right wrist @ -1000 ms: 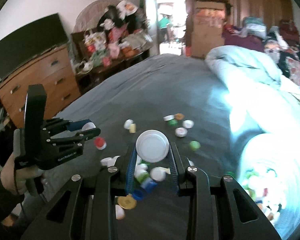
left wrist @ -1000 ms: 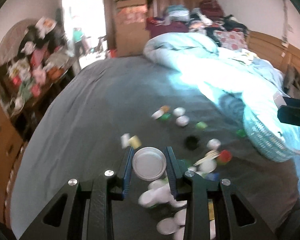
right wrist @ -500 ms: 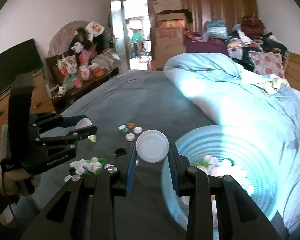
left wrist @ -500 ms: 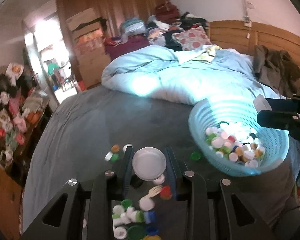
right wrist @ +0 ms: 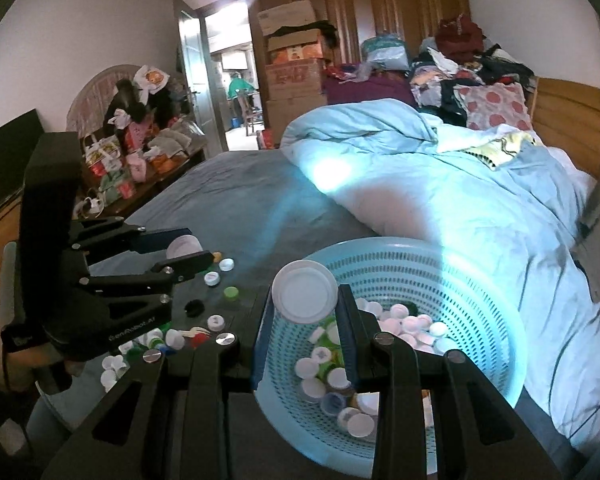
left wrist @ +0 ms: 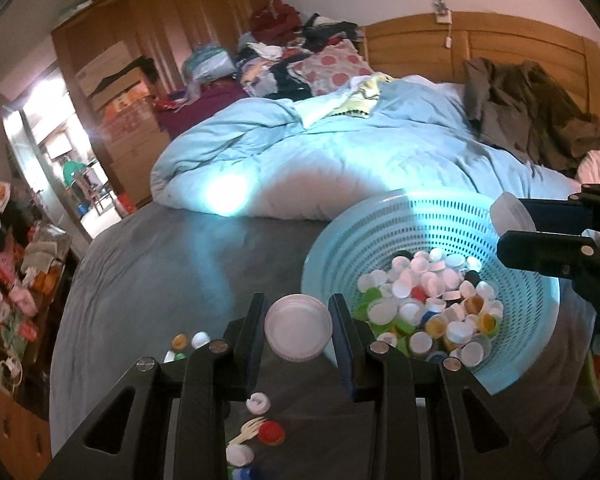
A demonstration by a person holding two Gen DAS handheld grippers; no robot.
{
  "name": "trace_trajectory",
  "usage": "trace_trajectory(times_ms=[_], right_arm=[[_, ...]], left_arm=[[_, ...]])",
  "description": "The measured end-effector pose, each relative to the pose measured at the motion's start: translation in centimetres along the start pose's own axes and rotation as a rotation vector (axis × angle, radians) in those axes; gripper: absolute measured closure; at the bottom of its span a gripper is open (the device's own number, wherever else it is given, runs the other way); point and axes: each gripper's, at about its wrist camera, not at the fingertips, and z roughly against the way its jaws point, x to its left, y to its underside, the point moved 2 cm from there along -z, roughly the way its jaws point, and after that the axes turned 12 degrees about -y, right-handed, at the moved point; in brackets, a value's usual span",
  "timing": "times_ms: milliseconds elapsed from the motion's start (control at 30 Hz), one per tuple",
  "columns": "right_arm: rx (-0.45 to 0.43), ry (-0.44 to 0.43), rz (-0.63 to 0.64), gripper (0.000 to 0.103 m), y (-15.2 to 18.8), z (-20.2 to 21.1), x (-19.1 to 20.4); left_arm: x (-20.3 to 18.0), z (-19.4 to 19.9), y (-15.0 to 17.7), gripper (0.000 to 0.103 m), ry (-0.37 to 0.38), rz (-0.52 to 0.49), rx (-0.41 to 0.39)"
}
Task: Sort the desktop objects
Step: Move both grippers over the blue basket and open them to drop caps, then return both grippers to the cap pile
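My left gripper (left wrist: 298, 328) is shut on a white round lid (left wrist: 299, 327), held just left of the light blue perforated basket (left wrist: 416, 216), which holds several bottle caps. My right gripper (right wrist: 305, 298) is shut on another white round lid (right wrist: 305, 291), held over the basket's near left rim (right wrist: 500, 320). The left gripper also shows in the right wrist view (right wrist: 188, 250), and the right gripper at the right edge of the left wrist view (left wrist: 516, 226). Loose caps (right wrist: 220, 278) lie on the grey sheet left of the basket.
A crumpled light blue duvet (left wrist: 340, 152) lies behind the basket. A small wooden fork (left wrist: 250, 432) and a red cap (left wrist: 271, 433) lie under my left gripper. A cluttered side table (right wrist: 140, 164) and a dresser stand left of the bed.
Both grippers have swung right from the loose caps toward the basket, each still holding its white lid. The right one now hangs over the basket's rim.
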Motion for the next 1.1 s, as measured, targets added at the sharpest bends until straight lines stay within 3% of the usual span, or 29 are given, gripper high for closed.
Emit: trace_trajectory(times_ms=[633, 700, 733, 767, 833, 967, 1100], right_arm=[[0.025, 0.014, -0.088, 0.075, 1.7, 0.4, -4.8], [0.029, 0.02, -0.096, 0.075, 1.7, 0.3, -5.1], [0.034, 0.028, -0.104, 0.069, 1.7, 0.3, -5.3], [0.032, 0.033, -0.111, 0.054, 1.6, 0.3, -5.4], [0.008, 0.039, -0.117, 0.042, 1.6, 0.8, -5.5], [-0.024, 0.022, -0.109, 0.042, 1.3, 1.7, -4.6], [-0.033, -0.042, -0.081, 0.042, 2.6, 1.9, -2.1]], left_arm=[[-6.4, -4.8, -2.1, 0.068, 0.138, -0.042, 0.101], [-6.6, -5.1, -2.1, 0.036, 0.148, -0.034, 0.104], [-6.4, -5.0, -2.1, 0.013, 0.144, -0.027, 0.095], [-6.1, -4.8, -2.1, 0.007, 0.125, -0.01, 0.07], [-5.6, -4.6, -2.0, 0.008, 0.117, 0.008, 0.066], [-3.9, -4.3, -1.6, 0.008, 0.101, 0.042, 0.057], [-0.8, -3.1, 1.4, 0.007, 0.101, 0.091, 0.036]])
